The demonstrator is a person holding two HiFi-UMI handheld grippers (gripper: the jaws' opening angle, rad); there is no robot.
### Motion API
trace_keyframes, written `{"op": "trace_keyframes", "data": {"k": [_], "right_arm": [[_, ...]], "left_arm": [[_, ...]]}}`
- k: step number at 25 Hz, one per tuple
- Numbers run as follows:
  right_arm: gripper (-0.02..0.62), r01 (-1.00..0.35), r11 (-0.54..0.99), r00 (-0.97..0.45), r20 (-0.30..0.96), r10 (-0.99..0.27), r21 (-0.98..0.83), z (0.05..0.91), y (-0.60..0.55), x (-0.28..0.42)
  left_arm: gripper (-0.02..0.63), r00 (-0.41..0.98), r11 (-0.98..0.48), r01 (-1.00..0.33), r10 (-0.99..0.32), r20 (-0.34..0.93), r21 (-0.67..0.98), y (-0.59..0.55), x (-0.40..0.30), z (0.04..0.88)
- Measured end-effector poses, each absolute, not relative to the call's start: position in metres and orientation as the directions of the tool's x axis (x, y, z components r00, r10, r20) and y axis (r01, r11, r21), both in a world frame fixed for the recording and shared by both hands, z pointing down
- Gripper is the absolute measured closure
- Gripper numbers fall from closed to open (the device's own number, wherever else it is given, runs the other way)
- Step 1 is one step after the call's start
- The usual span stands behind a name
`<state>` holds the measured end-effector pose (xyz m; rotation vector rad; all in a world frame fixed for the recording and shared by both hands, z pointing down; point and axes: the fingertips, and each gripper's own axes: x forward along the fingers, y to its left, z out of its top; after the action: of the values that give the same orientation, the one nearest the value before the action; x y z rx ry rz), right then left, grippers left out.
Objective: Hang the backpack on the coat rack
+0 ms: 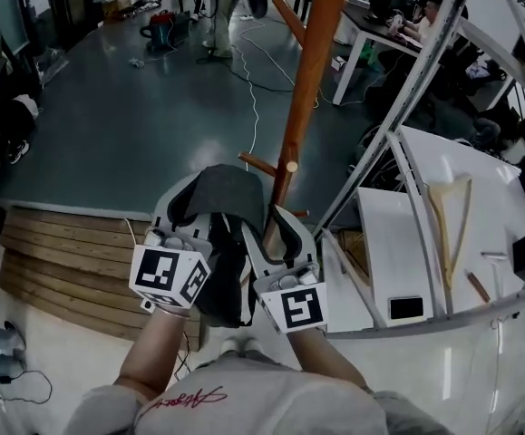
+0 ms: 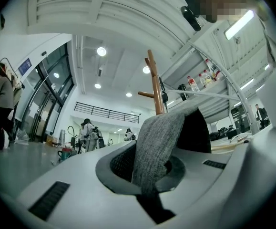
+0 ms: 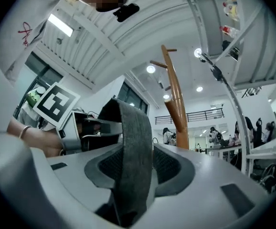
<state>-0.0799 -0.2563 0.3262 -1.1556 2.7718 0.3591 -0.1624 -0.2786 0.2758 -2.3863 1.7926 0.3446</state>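
Observation:
The backpack [image 1: 226, 188], grey on top with black straps, hangs between my two grippers just left of the brown wooden coat rack [image 1: 307, 71], below its low peg [image 1: 267, 164]. My left gripper [image 1: 194, 216] is shut on a grey strap [image 2: 157, 147], which is pinched in the narrow gap of the left gripper [image 2: 152, 194]. My right gripper [image 1: 276, 234] stands open; a grey strap [image 3: 135, 151] runs loosely up through the wide gap of the right gripper [image 3: 133, 194]. The rack's pole [image 3: 176, 104] rises right behind it, and the left gripper [image 3: 87, 130] shows beside it.
A slanting white metal frame [image 1: 398, 125] crosses right of the rack. Beyond it is a white table [image 1: 380, 243] with a phone [image 1: 407, 308] and wooden sticks. A wooden platform [image 1: 63, 252] lies at the left, and cables trail over the grey floor [image 1: 153, 107]. People stand far off.

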Motion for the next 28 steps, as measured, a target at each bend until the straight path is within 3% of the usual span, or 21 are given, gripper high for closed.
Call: {"op": "trace_keyframes", "data": {"k": [2, 4, 14, 28], "right_arm": [[0.524, -0.716, 0.682, -0.698, -0.193, -0.690, 0.149, 0.325, -0.267, -0.077], [0.546, -0.721, 0.668, -0.693, -0.195, -0.694, 0.186, 0.321, -0.274, -0.073], [0.554, -0.734, 0.667, -0.679, -0.158, -0.717, 0.124, 0.319, -0.306, -0.075], [0.552, -0.772, 0.634, -0.635, -0.098, -0.766, 0.050, 0.340, -0.340, -0.076]], "left_arm": [[0.574, 0.272, -0.282, -0.959, -0.928, -0.254, 0.001, -0.289, -0.166, 0.273], [0.574, 0.282, -0.285, -0.958, -0.927, -0.247, -0.023, -0.299, -0.169, 0.270], [0.574, 0.377, -0.354, -0.919, -0.917, -0.128, -0.173, -0.379, -0.167, 0.268], [0.574, 0.566, -0.563, -0.823, -0.824, -0.018, -0.080, -0.446, -0.146, 0.310]]}}
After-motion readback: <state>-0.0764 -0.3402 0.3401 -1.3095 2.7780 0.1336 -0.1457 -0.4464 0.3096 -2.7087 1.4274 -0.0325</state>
